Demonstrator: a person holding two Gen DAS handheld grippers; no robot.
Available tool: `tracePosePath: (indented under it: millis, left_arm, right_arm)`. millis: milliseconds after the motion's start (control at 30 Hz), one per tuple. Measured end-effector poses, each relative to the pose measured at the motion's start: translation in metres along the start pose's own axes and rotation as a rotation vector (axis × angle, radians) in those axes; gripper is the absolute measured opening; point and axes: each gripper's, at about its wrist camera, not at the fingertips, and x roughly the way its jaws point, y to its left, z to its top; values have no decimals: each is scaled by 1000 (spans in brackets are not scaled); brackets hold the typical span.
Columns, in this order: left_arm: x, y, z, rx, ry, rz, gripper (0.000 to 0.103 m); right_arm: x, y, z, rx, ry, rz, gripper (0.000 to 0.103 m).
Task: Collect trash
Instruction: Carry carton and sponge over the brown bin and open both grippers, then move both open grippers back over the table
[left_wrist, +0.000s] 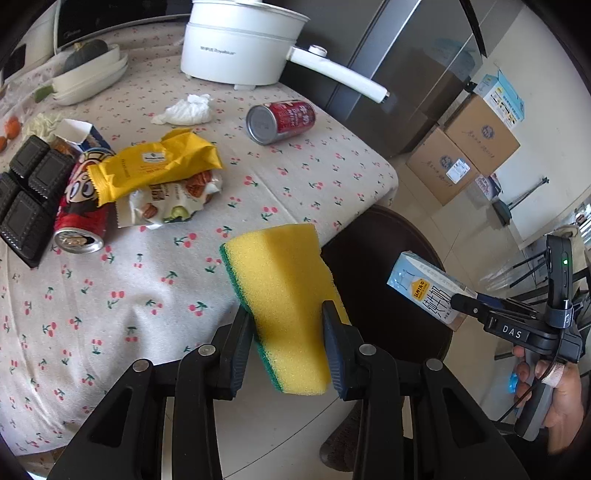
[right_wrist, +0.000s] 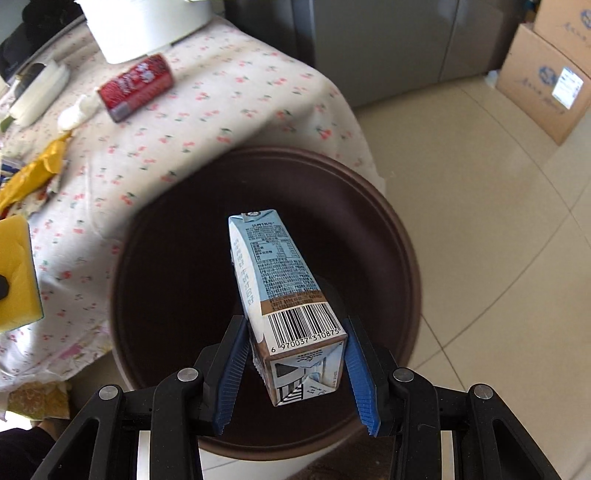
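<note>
My left gripper (left_wrist: 286, 321) is shut on a yellow and green sponge (left_wrist: 284, 295), held above the table edge; the sponge also shows at the left edge of the right wrist view (right_wrist: 16, 273). My right gripper (right_wrist: 295, 328) is shut on a light blue milk carton (right_wrist: 280, 291) and holds it over the open dark brown bin (right_wrist: 399, 236). The carton also shows in the left wrist view (left_wrist: 428, 290). Trash lies on the cherry-print tablecloth (left_wrist: 166, 295): a red can (left_wrist: 280, 120), a crumpled tissue (left_wrist: 188, 109), a yellow wrapper (left_wrist: 155, 166), a nut packet (left_wrist: 170, 203), a second red can (left_wrist: 81, 206).
A white electric pot (left_wrist: 240, 40) stands at the table's far side, white dishes (left_wrist: 88, 77) at far left, black trays (left_wrist: 29, 188) at left. A grey fridge (left_wrist: 399, 74) and cardboard boxes (left_wrist: 465, 155) stand on the tiled floor beyond the bin.
</note>
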Motion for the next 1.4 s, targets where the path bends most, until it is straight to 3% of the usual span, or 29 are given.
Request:
tracePosePath:
  millis: [200, 367, 700, 800, 867, 1067, 1400]
  left_arm:
    - [21, -22, -1, 48, 29, -23, 39]
    - [33, -40, -1, 86, 42, -50, 39]
    - [46, -53, -2, 131, 46, -70, 42]
    - [46, -53, -1, 140, 54, -54, 54]
    - [43, -50, 0, 141, 44, -31, 75]
    - [28, -38, 3, 151, 13, 25, 88]
    - [0, 0, 4, 107, -14, 107, 97]
  right_arm:
    - [1, -18, -2, 38, 8, 1, 47]
    - [-4, -33, -4, 85, 1, -1, 67]
    - [-16, -47, -11, 85, -29, -23, 71]
    - [-19, -48, -11, 87, -41, -29, 72]
    - [-22, -48, -10, 92, -49, -26, 72]
    - [-30, -41, -6, 95, -75, -18, 76]
    - [-37, -13, 1, 61, -99, -3, 79]
